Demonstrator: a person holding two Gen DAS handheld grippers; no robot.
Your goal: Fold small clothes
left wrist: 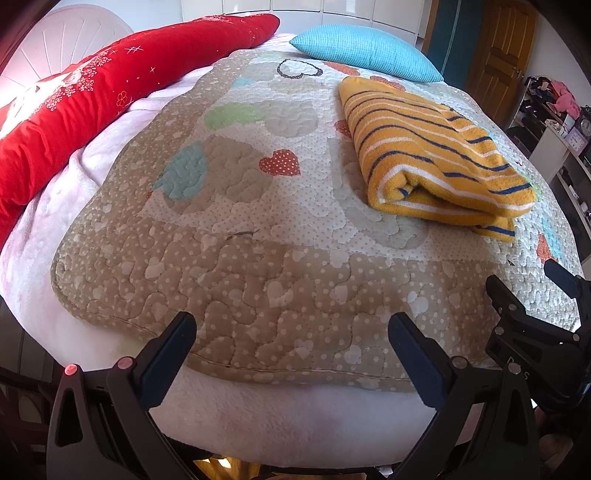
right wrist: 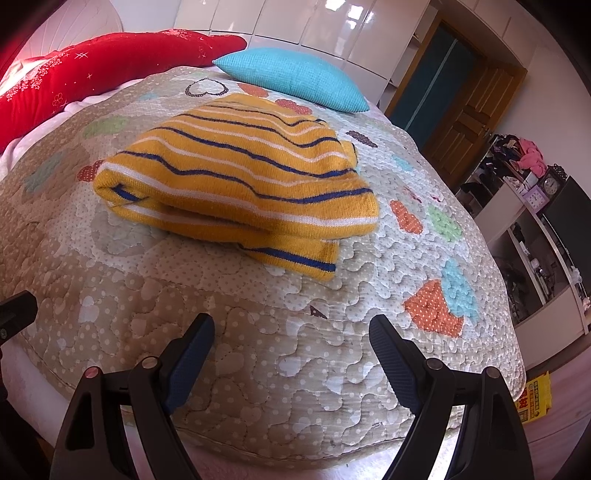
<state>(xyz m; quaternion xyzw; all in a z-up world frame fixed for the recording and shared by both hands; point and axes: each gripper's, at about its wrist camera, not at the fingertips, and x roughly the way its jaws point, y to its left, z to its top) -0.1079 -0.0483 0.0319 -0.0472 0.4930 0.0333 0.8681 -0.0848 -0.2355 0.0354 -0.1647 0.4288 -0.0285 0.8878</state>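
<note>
A bed (left wrist: 44, 236) fills both views, its pale pink blanket (left wrist: 295, 417) showing along the lower and left edges of the left wrist frame. Over it lies a quilted beige cover (left wrist: 258, 280) with white dots and patchwork hearts in red, green and blue. A long red pillow (left wrist: 110, 96) with white sparkle print runs along the upper left of both frames, and a turquoise cushion (right wrist: 291, 79) sits at the top centre, at the far edge of the cover.

The striped garment (right wrist: 236, 177), mustard yellow with thin navy and white stripes, lies folded into a thick bundle on the cover. In the right wrist view it sits at centre, upper half; in the left wrist view it is at the upper right. Its folded edge faces the cameras, and a lower layer pokes out at the bundle's near right corner.

In the upper right of both frames are glossy white wardrobe doors (right wrist: 295, 22), a wooden door (right wrist: 465, 122), and shelving (right wrist: 517, 192) holding a small clock (right wrist: 550, 184) and pink cloth.

The left gripper (left wrist: 291, 332) hovers over the near hem of the cover, fingers spread wide and holding nothing. The right gripper (right wrist: 291, 332) is likewise spread wide and empty, near the garment but apart from it.
</note>
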